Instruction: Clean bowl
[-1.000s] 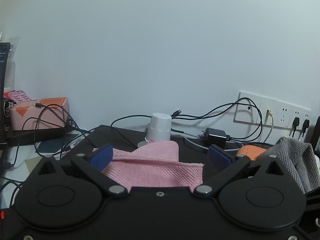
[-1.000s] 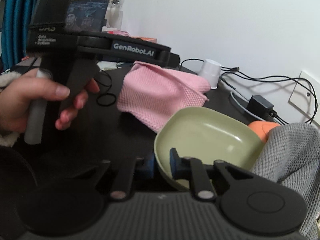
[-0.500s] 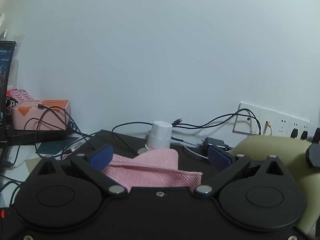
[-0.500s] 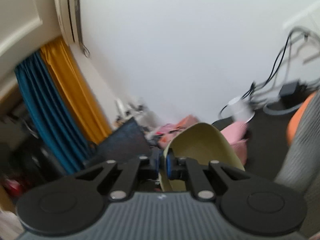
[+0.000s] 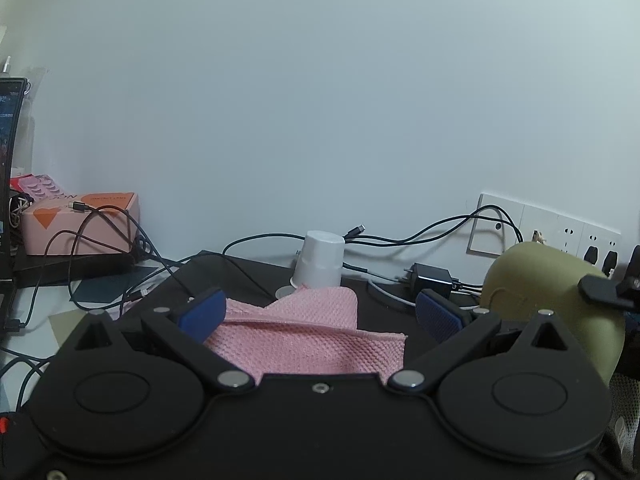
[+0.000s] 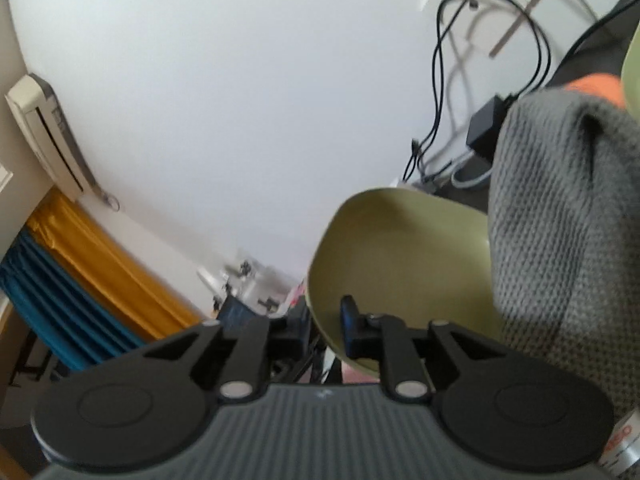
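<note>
the right tongs (image 6: 325,326) pinch the rim of the green bowl (image 6: 400,256), lifted and tipped on edge; their jaws are easing open, so firm up. the left tongs (image 5: 320,314) gape apart over the pink cloth (image 5: 308,340) on the counter (image 5: 248,276). no writing is legible.

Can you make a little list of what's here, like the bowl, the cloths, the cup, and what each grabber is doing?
bowl: green bowl, tipped up on its side
right gripper: right gripper has the bowl's rim between its pads; its jaws are opening slightly
left gripper: left gripper open wide, gripping nothing
pink cloth: pink cloth crumpled on the dark tabletop, just ahead of the left gripper
grey cloth: grey cloth right beside the bowl
cup: white cup upside down near the wall
</note>
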Tool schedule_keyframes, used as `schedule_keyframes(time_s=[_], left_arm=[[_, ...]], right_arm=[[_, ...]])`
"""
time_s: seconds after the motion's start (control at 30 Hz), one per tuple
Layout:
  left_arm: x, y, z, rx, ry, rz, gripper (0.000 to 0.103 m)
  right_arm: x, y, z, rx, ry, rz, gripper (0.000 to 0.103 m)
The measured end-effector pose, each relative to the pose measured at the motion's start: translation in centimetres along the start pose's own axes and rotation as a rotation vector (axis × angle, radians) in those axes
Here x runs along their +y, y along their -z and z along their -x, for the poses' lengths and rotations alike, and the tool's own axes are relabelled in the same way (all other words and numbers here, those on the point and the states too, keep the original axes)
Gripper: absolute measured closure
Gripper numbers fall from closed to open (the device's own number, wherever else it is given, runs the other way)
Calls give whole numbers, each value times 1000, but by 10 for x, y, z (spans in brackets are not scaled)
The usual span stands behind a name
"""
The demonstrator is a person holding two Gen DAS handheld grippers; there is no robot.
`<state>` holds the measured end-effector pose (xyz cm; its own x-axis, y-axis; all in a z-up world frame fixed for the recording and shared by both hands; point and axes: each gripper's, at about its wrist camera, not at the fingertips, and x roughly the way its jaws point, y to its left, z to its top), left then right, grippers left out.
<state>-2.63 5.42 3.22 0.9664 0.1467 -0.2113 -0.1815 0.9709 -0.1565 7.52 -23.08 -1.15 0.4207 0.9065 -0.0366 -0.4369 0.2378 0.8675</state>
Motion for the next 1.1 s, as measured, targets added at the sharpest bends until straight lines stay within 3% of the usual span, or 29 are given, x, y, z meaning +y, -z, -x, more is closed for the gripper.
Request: schedule_keyframes(time_s=[0.2,0.37,0.53,0.67,0.77,0.93,1.1], left_arm=[[-2,0,1,-7,0,-12,0],[-4,2,0,5,9,-20,0],[-5,1,5,-16,17,-21,1],[-9,2,5,-20,20,-45,0],[-14,4,7,-24,31,-73,0],[-24,5,12,-56,46,-134,0],[-32,9,10,-38,54,-189,0]], right_arm=[[-18,4,-16,77,-219,-207,92],[-6,9,-21,100,-226,-199,92],[-6,10,-24,119,-342,-212,92],[-10,6,-23,108,-295,-243,92],[-24,1,-22,100,-310,-326,92],[-28,-3,-12,17,-275,-332,92],[-29,-10,4,-89,-191,-304,88]])
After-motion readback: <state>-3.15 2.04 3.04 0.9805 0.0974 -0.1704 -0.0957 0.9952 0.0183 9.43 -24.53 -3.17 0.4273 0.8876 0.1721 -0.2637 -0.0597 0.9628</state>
